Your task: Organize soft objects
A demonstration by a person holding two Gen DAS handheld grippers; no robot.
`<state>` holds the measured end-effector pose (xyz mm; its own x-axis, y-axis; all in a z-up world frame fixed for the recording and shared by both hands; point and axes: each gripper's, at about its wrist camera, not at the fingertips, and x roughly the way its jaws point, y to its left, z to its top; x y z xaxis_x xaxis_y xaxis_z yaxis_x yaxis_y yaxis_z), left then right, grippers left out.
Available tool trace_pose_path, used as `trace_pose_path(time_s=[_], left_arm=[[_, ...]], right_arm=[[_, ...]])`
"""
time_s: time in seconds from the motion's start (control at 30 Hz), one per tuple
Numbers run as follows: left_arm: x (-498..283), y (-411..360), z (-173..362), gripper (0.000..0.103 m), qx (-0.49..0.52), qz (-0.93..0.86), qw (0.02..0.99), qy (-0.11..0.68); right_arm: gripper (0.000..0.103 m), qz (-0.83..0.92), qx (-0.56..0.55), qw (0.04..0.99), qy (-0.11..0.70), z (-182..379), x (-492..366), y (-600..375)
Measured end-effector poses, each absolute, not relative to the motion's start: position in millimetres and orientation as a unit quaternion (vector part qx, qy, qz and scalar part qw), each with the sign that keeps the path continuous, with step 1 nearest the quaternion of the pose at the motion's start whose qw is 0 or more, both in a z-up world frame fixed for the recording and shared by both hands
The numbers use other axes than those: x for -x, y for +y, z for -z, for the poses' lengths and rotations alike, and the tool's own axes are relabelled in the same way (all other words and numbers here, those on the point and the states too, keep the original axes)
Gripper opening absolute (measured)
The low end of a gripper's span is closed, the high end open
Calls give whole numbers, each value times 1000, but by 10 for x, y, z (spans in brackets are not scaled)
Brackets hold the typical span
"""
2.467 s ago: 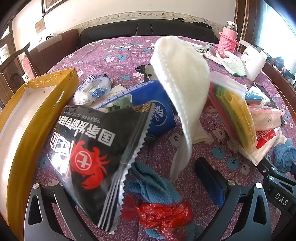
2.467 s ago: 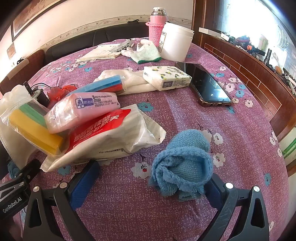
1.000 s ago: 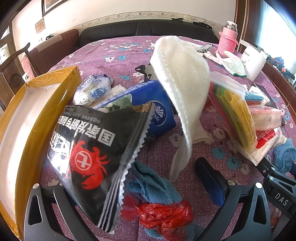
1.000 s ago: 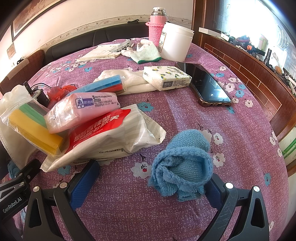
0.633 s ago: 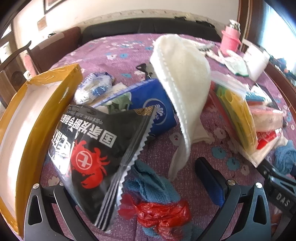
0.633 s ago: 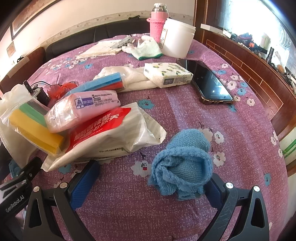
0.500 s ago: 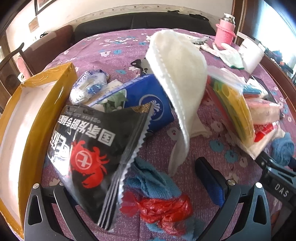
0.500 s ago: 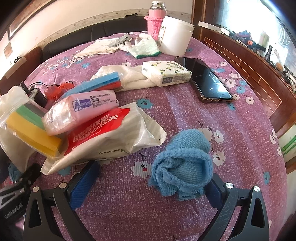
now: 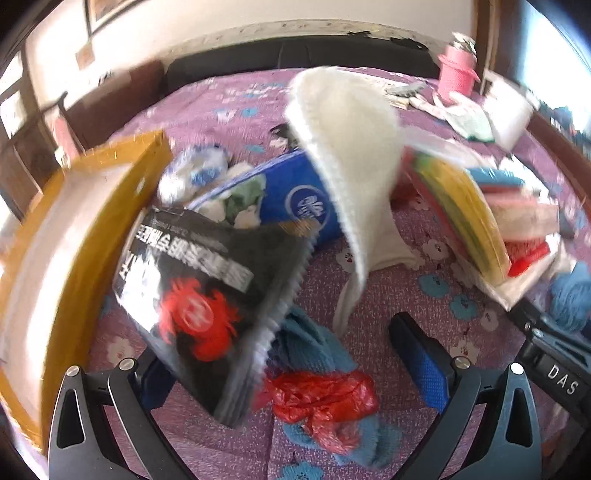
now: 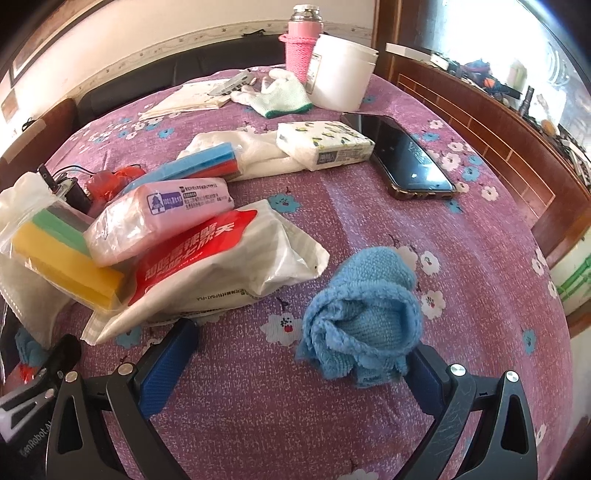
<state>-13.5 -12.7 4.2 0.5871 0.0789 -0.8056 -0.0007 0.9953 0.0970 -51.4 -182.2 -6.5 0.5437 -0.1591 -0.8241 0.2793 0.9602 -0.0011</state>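
Round table (image 10: 369, 229) covered by a purple cloth with blue and white flower print. Behind it, a dark sofa (image 10: 184, 70) runs along a cream wall (image 10: 166, 22) carrying a patterned border strip and a framed picture (image 9: 107, 11); a wooden chair (image 9: 37, 147) stands at the left. Wood-panelled ledge (image 10: 480, 107) at right, under strong daylight.

Black pouch (image 9: 207, 295) blocks L; bare cloth (image 10: 461, 295) R.
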Motion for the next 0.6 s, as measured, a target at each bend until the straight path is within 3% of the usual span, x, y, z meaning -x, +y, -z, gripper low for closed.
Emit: trace_pose_path(time_s=[0.07, 0.2, 0.4, 0.5, 0.6], left_arm=[[168, -186, -56, 103, -68, -17, 890, 451], [141, 72, -47, 103, 14, 30, 882, 470], [397, 100, -132, 103, 7, 105, 874, 474], [593, 298, -337, 103, 58, 145, 873, 461], [748, 508, -595, 103, 53, 135, 898, 415]], right_arm=[[102, 123, -68, 875, 463, 66, 516, -1831], [102, 115, -71, 874, 467, 57, 533, -1856], [102, 85, -101, 873, 470, -45, 861, -1872], [102, 84, -85, 894, 431, -249, 1134, -1842], [102, 104, -28, 934, 339, -655, 1410, -1743]])
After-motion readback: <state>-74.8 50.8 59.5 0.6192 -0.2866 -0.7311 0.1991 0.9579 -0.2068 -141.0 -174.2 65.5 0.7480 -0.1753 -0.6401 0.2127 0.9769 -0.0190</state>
